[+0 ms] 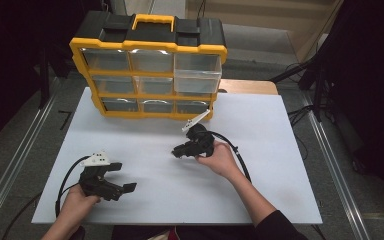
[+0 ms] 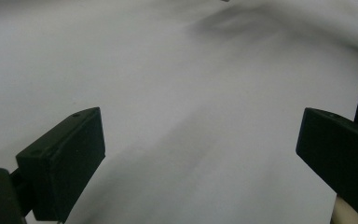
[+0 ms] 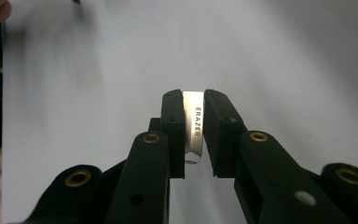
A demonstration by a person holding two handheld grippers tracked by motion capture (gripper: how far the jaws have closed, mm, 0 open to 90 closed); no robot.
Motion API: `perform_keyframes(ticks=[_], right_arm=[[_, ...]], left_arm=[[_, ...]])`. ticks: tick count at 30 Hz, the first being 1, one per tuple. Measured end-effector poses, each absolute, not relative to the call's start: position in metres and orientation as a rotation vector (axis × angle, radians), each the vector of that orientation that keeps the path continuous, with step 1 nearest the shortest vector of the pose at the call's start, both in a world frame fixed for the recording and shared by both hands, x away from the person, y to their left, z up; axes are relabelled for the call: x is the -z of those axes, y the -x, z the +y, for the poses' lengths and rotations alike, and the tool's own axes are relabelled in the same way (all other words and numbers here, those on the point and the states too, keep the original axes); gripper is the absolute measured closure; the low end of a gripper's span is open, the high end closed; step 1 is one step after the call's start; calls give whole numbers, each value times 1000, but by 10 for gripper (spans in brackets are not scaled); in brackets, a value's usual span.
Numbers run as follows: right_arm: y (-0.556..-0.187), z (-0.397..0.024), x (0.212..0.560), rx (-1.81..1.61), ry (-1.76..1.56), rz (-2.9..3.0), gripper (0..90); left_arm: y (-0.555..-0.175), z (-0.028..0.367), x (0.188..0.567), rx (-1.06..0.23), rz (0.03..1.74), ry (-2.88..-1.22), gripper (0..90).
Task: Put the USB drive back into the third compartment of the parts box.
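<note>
Pinched between the right gripper's fingers [image 3: 175,135] is a small white eraser [image 3: 195,122], its printed face turned toward the camera and one lower corner poking out beneath the pads. Both pads press flat on its two broad sides, which looks like the surest hold for so slim a piece and should keep it from twisting. In the high view the right gripper [image 1: 179,151] hangs over the middle of the white table [image 1: 145,200], clear of the surface, with the eraser carried above the board rather than resting on it. Its tip points leftward across the table. Behind it, at the far edge, stands a yellow-and-black drawer organizer [image 1: 150,70]; one clear drawer [image 1: 197,74] at the upper right sits pulled forward, probably readied to take the eraser. Near the front left corner the left gripper [image 1: 121,176] rests low with its jaws spread wide and nothing between them, seemingly parked out of the way.
</note>
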State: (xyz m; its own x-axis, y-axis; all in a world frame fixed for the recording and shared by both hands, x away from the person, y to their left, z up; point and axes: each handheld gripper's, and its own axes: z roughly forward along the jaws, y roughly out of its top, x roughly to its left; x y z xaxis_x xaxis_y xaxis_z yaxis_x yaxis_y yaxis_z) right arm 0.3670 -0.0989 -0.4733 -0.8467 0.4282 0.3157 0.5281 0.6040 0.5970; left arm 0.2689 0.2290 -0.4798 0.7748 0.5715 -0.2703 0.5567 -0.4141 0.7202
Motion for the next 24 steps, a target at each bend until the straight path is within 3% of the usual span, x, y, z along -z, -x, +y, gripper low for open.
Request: perform_keyframes(ticks=[24], right_arm=[[-357, -118, 440, 1032, 601, -2708, 765]], left_arm=[[-272, 226, 481, -5, 838, -2107, 19]])
